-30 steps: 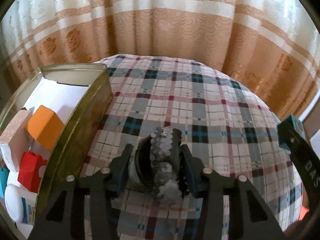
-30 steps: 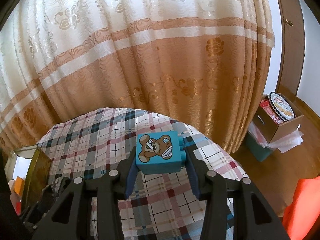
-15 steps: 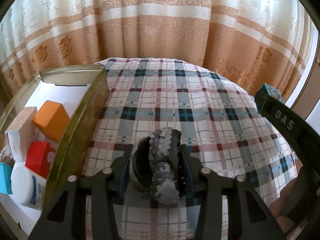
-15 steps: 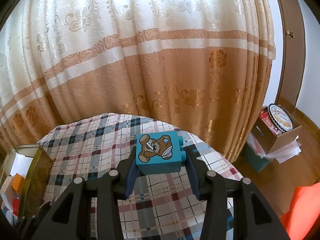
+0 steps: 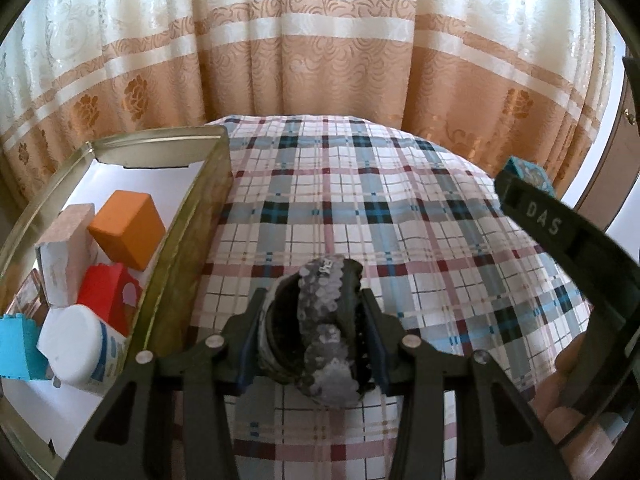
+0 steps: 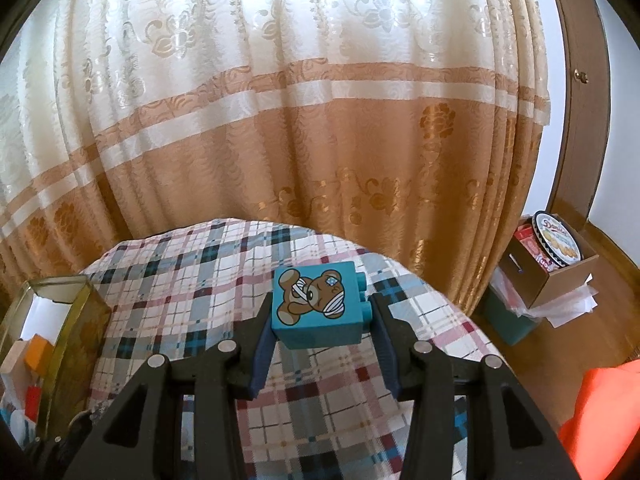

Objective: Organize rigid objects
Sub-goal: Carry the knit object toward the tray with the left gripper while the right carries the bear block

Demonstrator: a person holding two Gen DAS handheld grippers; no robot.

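My left gripper (image 5: pixel 316 320) is shut on a dark grey sequined hair clip (image 5: pixel 320 320) and holds it above the plaid tablecloth, just right of a gold tin box (image 5: pixel 188 216). The tin holds an orange cube (image 5: pixel 128 228), a cork-topped block (image 5: pixel 64 252), a red brick (image 5: pixel 106 292), a white jar (image 5: pixel 78 344) and a blue brick (image 5: pixel 16 346). My right gripper (image 6: pixel 320 320) is shut on a teal brick with a bear picture (image 6: pixel 316 310), held above the table's right side. The tin also shows in the right wrist view (image 6: pixel 76 344).
The round table carries a plaid cloth (image 5: pixel 360 208) and stands before a beige and tan curtain (image 6: pixel 280 140). A cardboard box with a cookie tin (image 6: pixel 556 240) sits on the floor at right. An orange object (image 6: pixel 604 412) lies at the lower right.
Both grippers have risen and tilted, so more curtain shows. The left gripper with the clip has shifted nearer the tin; the right gripper has come closer beside it. Both holds are unchanged.
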